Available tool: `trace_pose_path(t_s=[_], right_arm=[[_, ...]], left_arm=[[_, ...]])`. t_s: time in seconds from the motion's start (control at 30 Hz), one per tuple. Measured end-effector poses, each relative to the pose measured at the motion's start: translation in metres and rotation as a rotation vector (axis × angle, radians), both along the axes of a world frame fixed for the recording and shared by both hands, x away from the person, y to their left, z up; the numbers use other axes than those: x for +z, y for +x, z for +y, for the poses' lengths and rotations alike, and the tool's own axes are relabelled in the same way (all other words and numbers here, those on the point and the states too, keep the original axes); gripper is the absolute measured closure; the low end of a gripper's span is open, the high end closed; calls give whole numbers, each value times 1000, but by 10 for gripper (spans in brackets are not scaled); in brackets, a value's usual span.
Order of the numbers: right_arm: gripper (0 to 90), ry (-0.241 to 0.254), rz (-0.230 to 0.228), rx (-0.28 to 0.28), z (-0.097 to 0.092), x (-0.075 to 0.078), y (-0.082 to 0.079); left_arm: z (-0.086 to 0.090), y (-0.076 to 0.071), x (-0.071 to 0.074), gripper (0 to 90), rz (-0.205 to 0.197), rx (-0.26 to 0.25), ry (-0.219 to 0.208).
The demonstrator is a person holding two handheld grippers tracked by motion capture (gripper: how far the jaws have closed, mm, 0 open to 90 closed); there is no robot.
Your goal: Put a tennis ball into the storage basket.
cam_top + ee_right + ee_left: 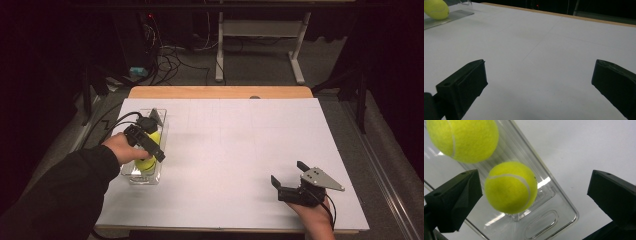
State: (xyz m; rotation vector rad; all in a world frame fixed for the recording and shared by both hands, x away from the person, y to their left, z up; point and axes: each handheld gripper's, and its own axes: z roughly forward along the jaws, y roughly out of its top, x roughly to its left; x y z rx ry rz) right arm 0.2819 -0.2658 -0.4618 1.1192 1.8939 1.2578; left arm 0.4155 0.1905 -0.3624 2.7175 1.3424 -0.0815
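A clear plastic tray [159, 176] lies near the left edge of the white table [240, 145] and holds two yellow tennis balls. In the left gripper view one ball [510, 187] lies near the tray's end and the other [464, 138] lies farther along it. My left gripper [149, 141] hovers over the tray [554, 220], open, its jaws wide apart and touching neither ball. My right gripper [287, 172] rests low near the table's front right, open with nothing between its jaws [540, 65]. From there, one ball [436, 8] and the tray [449, 17] show far off.
The table's wooden far edge [220, 92] borders a dark floor with cables [170, 62] and a white desk frame [260, 35]. The white surface stretches bare between the tray and my right gripper.
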Motion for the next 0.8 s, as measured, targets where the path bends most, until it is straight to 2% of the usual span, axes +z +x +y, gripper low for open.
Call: trace_pose_path(t_s=[0.27, 0.8], right_arm=[[0, 2, 0, 2, 1, 0, 0], [0, 1, 1, 6, 1, 0, 0]], left_arm=[[-20, 0, 6, 4, -10, -28, -22], [-61, -4, 2, 4, -14, -90, -38]])
